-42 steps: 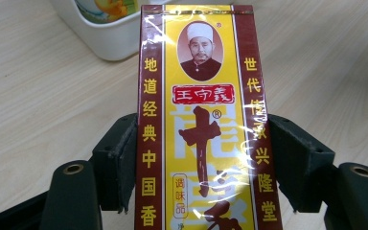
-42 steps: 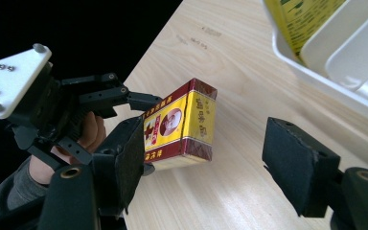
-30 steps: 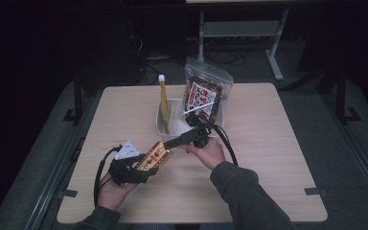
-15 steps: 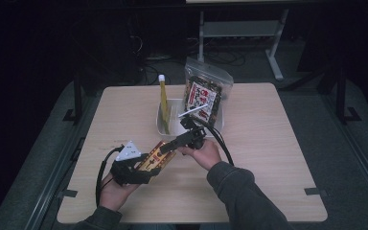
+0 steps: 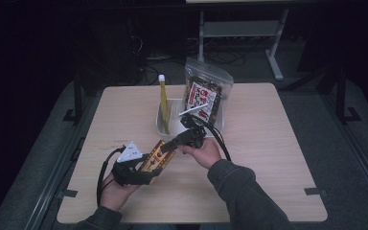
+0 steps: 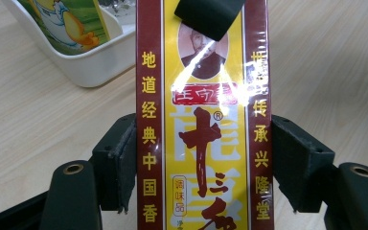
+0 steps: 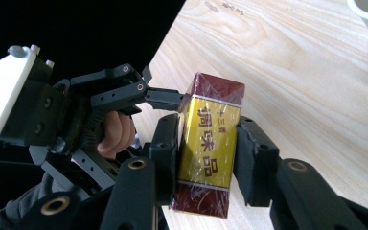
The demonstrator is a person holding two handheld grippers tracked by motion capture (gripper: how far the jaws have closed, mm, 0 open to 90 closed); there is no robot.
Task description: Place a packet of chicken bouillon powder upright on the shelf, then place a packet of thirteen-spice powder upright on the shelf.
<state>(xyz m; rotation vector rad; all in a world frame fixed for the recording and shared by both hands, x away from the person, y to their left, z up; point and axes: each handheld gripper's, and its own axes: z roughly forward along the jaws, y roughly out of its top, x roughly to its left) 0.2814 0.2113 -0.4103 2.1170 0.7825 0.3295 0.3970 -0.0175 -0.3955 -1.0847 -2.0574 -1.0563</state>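
Observation:
A long yellow and maroon box [image 5: 157, 157] with Chinese print is held just above the table between both grippers. My left gripper [image 5: 146, 167] is shut on its lower end; in the left gripper view the pads press both long sides of the box [image 6: 201, 143]. My right gripper [image 5: 170, 144] is shut on the other end, and in the right gripper view its jaws clamp the box [image 7: 206, 143] on both sides. One of the right gripper's fingers [image 6: 211, 17] lies over the box's top end.
A white bin [image 5: 168, 130] stands behind the grippers at the table's middle, holding a tall yellow-green packet [image 5: 163, 103] and a clear bag of dark snacks [image 5: 203, 98]. The wooden table [image 5: 268, 158] is bare to the right. Its left edge is close to the left hand.
The right hand has edged slightly left along the box. The box and the left gripper have barely moved.

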